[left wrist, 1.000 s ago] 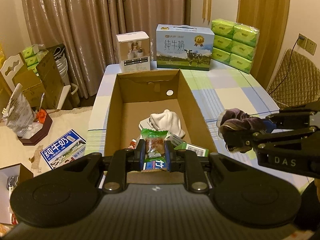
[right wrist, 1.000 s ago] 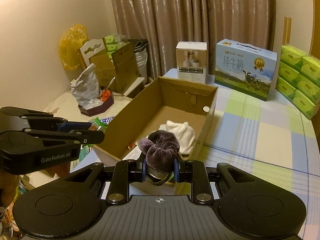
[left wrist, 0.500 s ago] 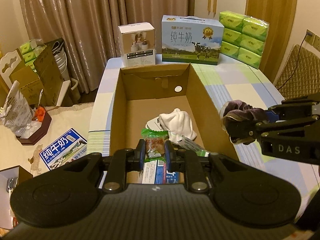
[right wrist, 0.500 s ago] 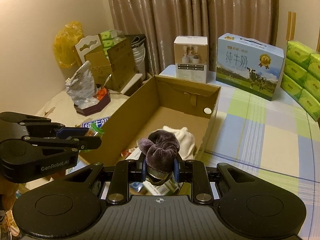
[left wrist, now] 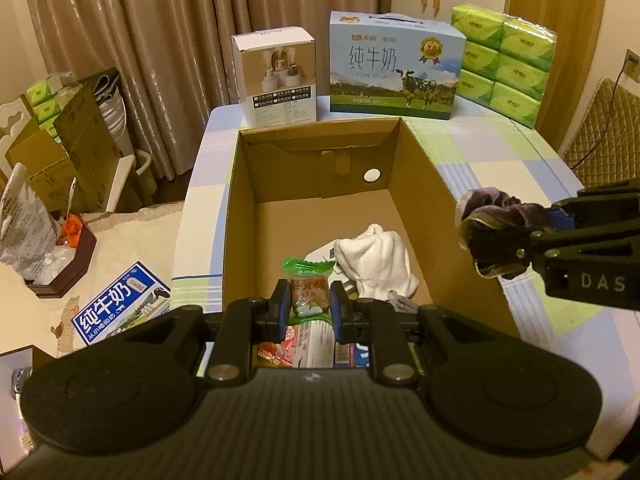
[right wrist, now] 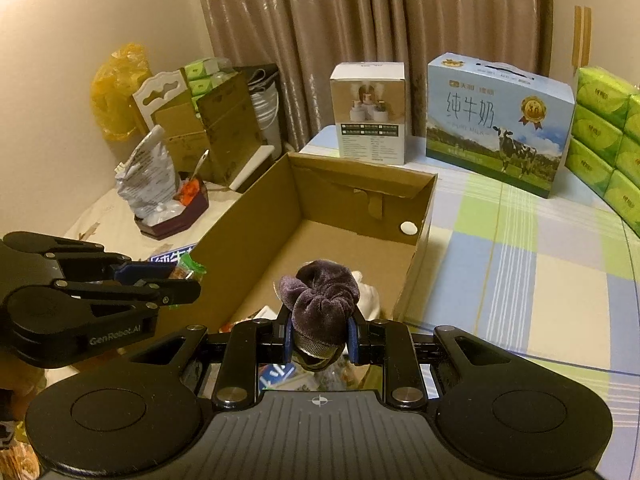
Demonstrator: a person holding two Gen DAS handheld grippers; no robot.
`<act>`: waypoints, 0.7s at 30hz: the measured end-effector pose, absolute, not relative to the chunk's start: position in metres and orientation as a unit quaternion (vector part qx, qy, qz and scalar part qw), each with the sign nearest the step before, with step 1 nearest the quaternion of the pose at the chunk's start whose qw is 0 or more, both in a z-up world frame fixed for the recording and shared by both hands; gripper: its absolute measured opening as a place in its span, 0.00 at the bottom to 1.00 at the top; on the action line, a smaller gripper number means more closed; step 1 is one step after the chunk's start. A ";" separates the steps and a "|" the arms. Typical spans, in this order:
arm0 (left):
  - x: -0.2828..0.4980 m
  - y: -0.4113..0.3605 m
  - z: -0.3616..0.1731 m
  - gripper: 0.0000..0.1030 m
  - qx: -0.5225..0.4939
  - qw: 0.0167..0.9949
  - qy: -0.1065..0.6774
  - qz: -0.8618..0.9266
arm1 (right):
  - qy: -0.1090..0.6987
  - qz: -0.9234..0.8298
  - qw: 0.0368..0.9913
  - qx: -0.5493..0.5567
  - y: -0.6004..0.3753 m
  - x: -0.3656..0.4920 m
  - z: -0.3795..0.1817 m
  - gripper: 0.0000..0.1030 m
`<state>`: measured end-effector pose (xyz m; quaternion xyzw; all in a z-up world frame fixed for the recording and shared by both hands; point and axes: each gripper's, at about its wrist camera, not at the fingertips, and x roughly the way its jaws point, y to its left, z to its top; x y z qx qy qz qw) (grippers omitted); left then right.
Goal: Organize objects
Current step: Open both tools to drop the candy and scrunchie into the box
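left wrist view showed the left gripper (left wrist: 309,307) with its fingers (left wrist: 281,304) clamped on a green-ended candy packet (left wrist: 308,286), held above the near end of the open cardboard box (left wrist: 416,184). right wrist view showed the right gripper (right wrist: 319,340) with its fingers pinched on a dark purple velvet scrunchie (right wrist: 320,300), also over the near part of the box; from the left camera the same scrunchie (left wrist: 494,220) hung just over the box's right wall. compared with a second before, both hands had travelled forward and slightly down, so the box filled more of each view and its far wall sat closer, while both grips stayed unchanged. this probably meant both items were about to be dropped in, with release not yet begun. inside the box already lay a white cloth (left wrist: 376,258) and some packets at the near end. the box sat on a tabletop (right wrist: 520,240) covered in a checked green, blue and cream cloth, with a white product box (left wrist: 276,76), a milk carton case (left wrist: 394,68) and stacked green tissue packs (left wrist: 504,64) along the far edge. brown curtains (left wrist: 160,40) hung behind, and cluttered cartons stood to the left.
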<state>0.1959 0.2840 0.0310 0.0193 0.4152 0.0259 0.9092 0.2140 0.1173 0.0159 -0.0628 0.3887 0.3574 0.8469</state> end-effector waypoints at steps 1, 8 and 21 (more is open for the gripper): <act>0.198 0.285 0.029 0.21 0.020 0.909 0.415 0.025 | 0.390 0.357 0.847 -0.061 0.118 0.216 0.015 0.21; 0.201 0.292 0.021 0.38 0.015 0.911 0.411 0.031 | 0.397 0.357 0.844 -0.055 0.120 0.222 0.009 0.21; 0.178 0.301 0.027 0.61 0.004 0.916 0.399 0.044 | 0.399 0.373 0.837 0.006 0.124 0.227 0.011 0.65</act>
